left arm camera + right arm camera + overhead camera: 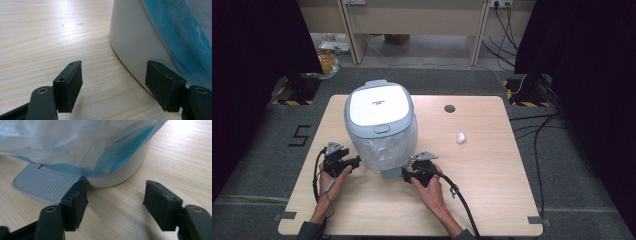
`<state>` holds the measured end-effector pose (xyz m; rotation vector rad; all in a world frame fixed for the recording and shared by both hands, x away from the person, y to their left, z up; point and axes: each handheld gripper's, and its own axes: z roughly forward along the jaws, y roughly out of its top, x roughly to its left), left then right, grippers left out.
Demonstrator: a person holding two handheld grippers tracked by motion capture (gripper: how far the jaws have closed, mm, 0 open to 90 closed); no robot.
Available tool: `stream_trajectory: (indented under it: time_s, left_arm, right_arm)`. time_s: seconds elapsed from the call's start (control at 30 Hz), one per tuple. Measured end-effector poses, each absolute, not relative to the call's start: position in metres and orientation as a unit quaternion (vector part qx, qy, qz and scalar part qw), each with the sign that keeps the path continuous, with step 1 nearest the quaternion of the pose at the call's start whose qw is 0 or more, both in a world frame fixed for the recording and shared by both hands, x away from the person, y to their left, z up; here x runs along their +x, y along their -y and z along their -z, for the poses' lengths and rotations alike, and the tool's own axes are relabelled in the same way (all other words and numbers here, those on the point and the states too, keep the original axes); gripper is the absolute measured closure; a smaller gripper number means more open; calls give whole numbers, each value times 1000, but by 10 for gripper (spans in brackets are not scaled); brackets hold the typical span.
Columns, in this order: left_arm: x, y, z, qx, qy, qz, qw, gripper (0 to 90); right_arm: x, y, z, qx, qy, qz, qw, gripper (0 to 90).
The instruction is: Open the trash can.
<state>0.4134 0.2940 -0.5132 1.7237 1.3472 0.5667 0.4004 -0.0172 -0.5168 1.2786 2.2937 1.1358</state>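
Observation:
A pale grey pedal bin [381, 125] with a white lid [378, 104] stands on the wooden table [492, 190], left of its middle. A thin plastic liner [75, 142] hangs down over the bin's outside. My left gripper [354, 162] lies at the bin's lower left. In the left gripper view its jaws [113, 75] stand apart over bare wood, and the right one is close to the white base [132, 37]. My right gripper [407, 175] lies at the bin's front right. Its jaws [116, 192] are apart and hold nothing, with the ribbed pedal [45, 185] just beyond the left one.
A small crumpled white ball [460, 138] lies on the table to the right of the bin. A round cable hole [449, 108] sits near the far edge. Cables trail on the floor at the right, and dark stands flank the table.

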Motion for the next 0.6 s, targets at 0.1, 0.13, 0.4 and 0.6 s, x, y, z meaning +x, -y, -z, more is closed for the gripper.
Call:
stream_trajectory:
  time_s: [0.1, 0.13, 0.4, 0.6]
  left_arm:
    - [416, -294, 514, 689, -540, -225, 429, 292]
    - [417, -294, 514, 690, -538, -225, 429, 292]
    - [401, -295, 508, 685, -535, -221, 442, 227]
    - [370, -286, 499, 691, -515, -215, 460, 228]
  right_arm:
    - [402, 18, 518, 442, -794, -397, 133, 327]
    - [403, 19, 517, 440, -795, -396, 133, 310]
    - [404, 47, 514, 444, -797, -385, 142, 212]
    - [403, 79, 506, 447, -789, -389, 165, 194]
